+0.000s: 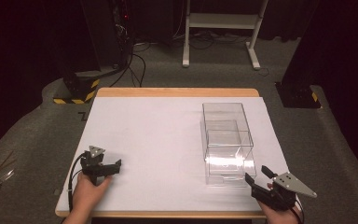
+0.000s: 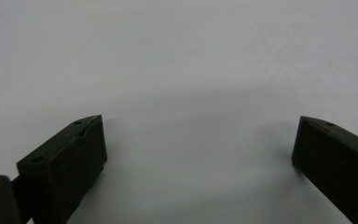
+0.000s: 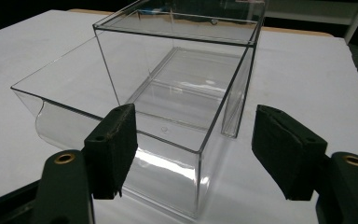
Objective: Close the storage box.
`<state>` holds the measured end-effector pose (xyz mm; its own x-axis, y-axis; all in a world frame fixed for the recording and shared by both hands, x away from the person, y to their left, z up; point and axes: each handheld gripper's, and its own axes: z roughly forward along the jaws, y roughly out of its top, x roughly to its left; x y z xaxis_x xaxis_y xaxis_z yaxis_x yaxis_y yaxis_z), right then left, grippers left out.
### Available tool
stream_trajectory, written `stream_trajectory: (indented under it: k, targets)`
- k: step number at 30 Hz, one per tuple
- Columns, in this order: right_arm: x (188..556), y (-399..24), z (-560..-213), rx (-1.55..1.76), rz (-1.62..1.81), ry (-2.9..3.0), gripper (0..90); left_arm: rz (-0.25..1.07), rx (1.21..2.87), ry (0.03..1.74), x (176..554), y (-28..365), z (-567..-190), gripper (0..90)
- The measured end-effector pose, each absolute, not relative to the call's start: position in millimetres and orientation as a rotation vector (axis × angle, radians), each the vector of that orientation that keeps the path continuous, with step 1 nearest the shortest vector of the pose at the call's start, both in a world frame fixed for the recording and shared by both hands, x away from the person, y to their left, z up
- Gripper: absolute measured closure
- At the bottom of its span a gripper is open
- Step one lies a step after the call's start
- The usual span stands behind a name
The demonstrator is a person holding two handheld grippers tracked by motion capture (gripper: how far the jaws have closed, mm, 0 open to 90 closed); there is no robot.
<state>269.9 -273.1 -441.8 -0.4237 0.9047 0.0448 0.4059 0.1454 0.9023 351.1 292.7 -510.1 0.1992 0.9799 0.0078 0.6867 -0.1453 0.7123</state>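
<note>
My right tool (image 3: 193,154) is spread wide, its jaws apart and holding nothing, aimed at the near corner of the clear box (image 3: 168,93). The box sits on the right half of the bench (image 1: 144,130), just ahead of that tool (image 1: 261,179), with its drawer (image 3: 116,140) pulled partway out toward me. My left tool (image 1: 114,167) rests low at the near left of the bench, well apart from the box; its jaws are apart too (image 2: 198,154), with bare white surface between them.

I judge the risks as these: the box is light and slick, so a push on the drawer could slide the whole thing along the bench instead of closing it. A skewed push could jam the drawer. The clear walls make edges hard to judge, so I might clip the corner.

I can read no brand, label or writing on the box or bench.
</note>
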Motion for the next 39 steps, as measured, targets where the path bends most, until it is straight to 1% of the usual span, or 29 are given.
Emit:
stream_trajectory:
  k: [10,30,39]
  targets:
    - [276.2,-277.3,-439.9,1.256,1.231,1.907,31.2,0.658,1.902,1.548,351.0,292.8,-510.1,3.2]
    - [301.8,-274.3,-437.1,1.267,1.224,1.904,31.7,0.657,1.902,1.548,351.0,292.8,-510.2,3.2]
    - [288.8,-274.9,-445.8,1.28,1.213,1.915,32.8,0.658,1.902,1.548,351.0,292.8,-510.1,3.2]
